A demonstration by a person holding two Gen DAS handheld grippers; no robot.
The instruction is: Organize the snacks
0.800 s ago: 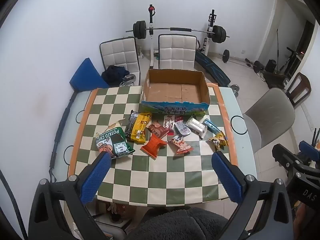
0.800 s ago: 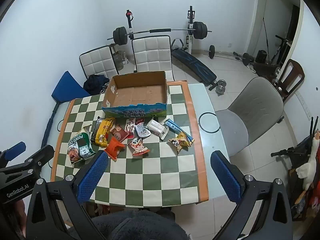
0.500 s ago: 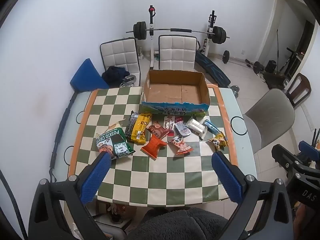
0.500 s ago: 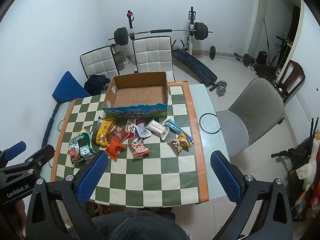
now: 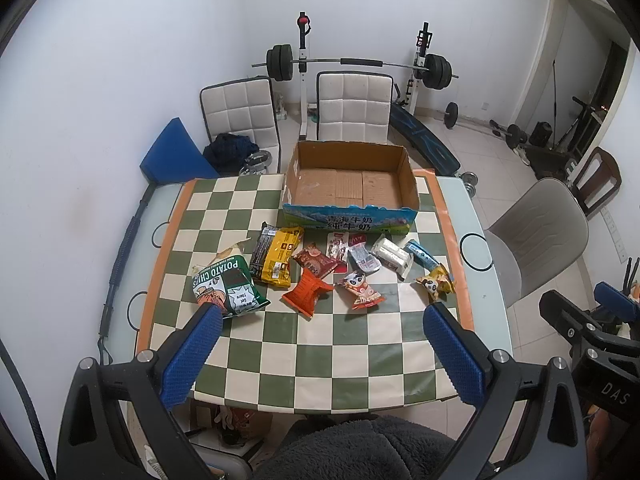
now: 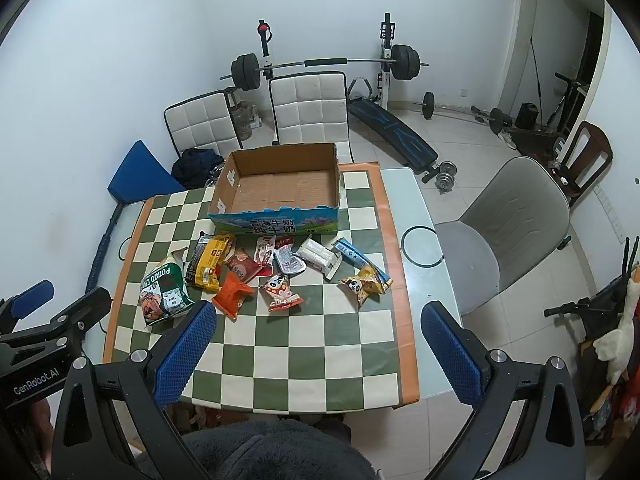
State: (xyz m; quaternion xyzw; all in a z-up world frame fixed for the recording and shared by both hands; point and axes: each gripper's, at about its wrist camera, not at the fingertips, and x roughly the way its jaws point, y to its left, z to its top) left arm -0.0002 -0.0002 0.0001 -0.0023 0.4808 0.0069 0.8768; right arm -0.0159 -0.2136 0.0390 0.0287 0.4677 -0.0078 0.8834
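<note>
The cardboard box (image 5: 351, 184) sits open at the far middle of the desk (image 5: 328, 344), its back wall close to the desk's far edge and its printed blue front wall facing the snacks. Nearer than the box, the checkered cloth is bare all the way to the near edge, which gives wide free room under both grippers. The left gripper (image 5: 322, 354) and the right gripper (image 6: 318, 354) each hang above that bare stretch with their jaws spread as wide as they go and nothing between them. The snacks lie in a loose row just in front of the box: a green potato chips bag (image 5: 226, 286) farthest left of it, a yellow packet (image 5: 276, 256) beside that, an orange packet (image 5: 306, 292) and a brown packet (image 5: 316, 262) toward the middle, a white wrapped roll (image 5: 392, 256) below the box's right corner, and a panda-print packet (image 5: 436, 284) nearest the cloth's orange right border. The packets are crinkled glossy film; the box is plain brown corrugated board inside. Two white quilted chairs (image 5: 354, 106) stand right behind the box, a grey shell chair (image 5: 536, 236) stands off its right side, and a barbell rack (image 5: 356, 64) lines the wall beyond.
</note>
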